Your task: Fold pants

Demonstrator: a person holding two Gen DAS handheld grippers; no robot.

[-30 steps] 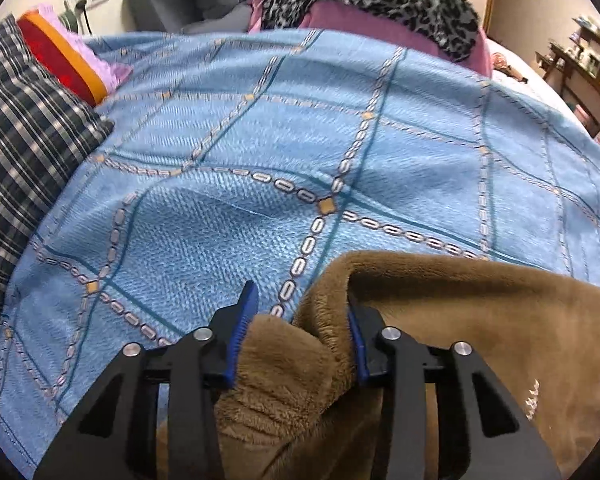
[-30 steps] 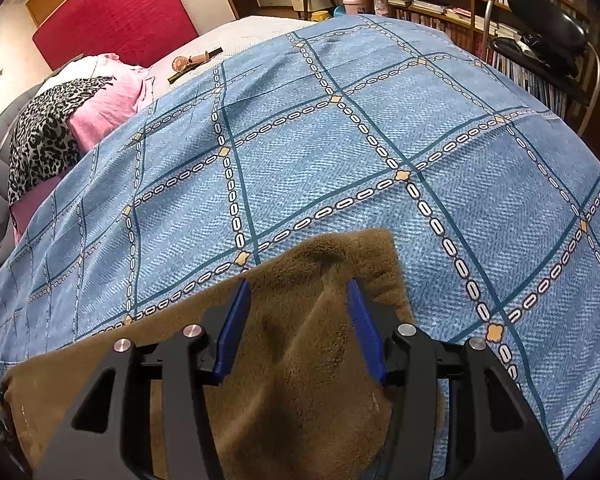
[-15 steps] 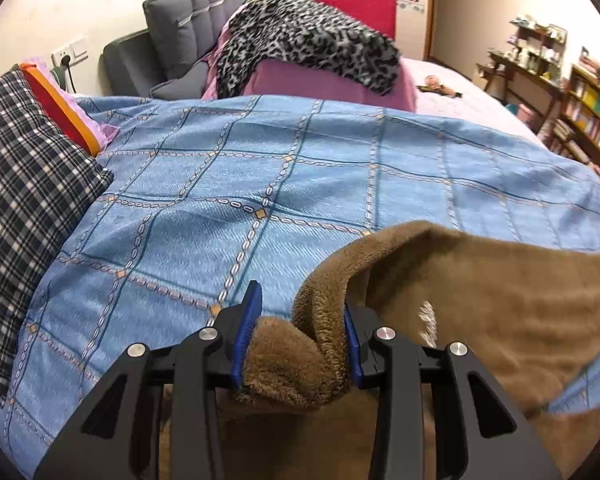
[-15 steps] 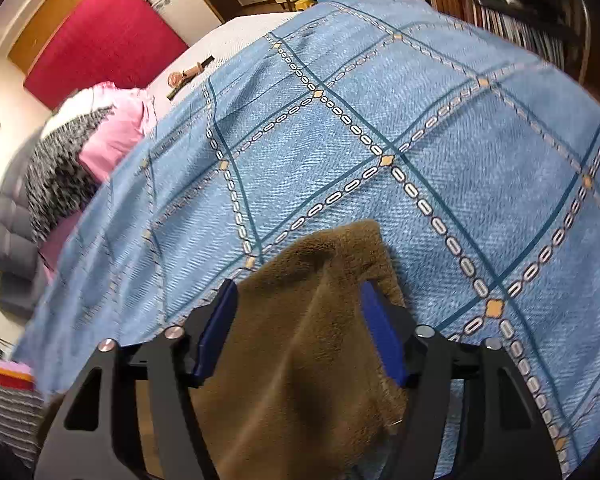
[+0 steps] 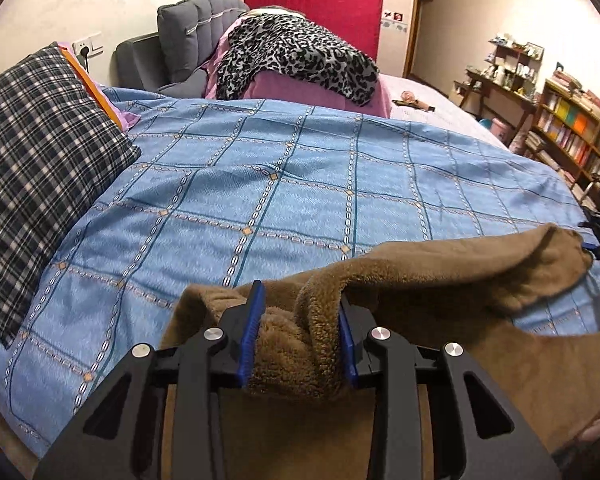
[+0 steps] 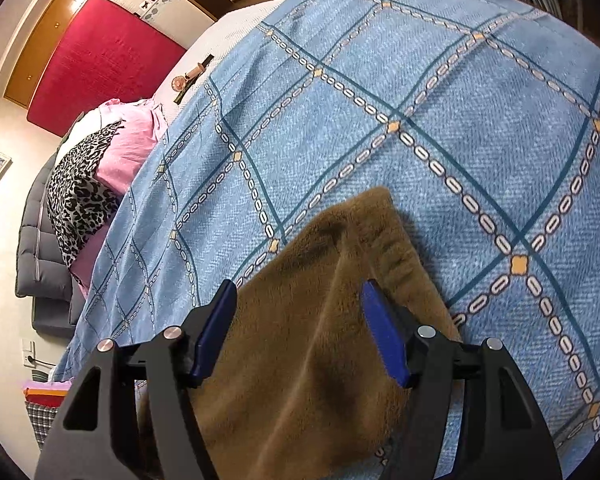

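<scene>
Brown fleece pants (image 5: 460, 276) lie across the near side of a blue checked quilt (image 5: 300, 192). My left gripper (image 5: 300, 296) holds a bunched fold of the pants off the quilt. Its jaws are closing, and both blue pads press the fleece. From there the fabric stretches right to a raised end at the picture's edge. In the right wrist view, my right gripper (image 6: 299, 286) stands open over the other end of the pants (image 6: 320, 360). The fleece lies loose between and under its wide jaws, with its tip resting on the quilt (image 6: 460, 120).
A plaid pillow (image 5: 32, 152) lies at the left of the bed. A leopard-print cloth (image 5: 292, 56) over pink bedding sits at the far end, beside a grey padded seat (image 5: 192, 28). Bookshelves (image 5: 572, 136) line the right wall. A small object (image 6: 180, 82) lies on the white sheet.
My left gripper has risen and travelled along the bed with the pants fold, pulling fabric up. My right gripper's jaws have widened off the fleece, and it has rolled in place.
</scene>
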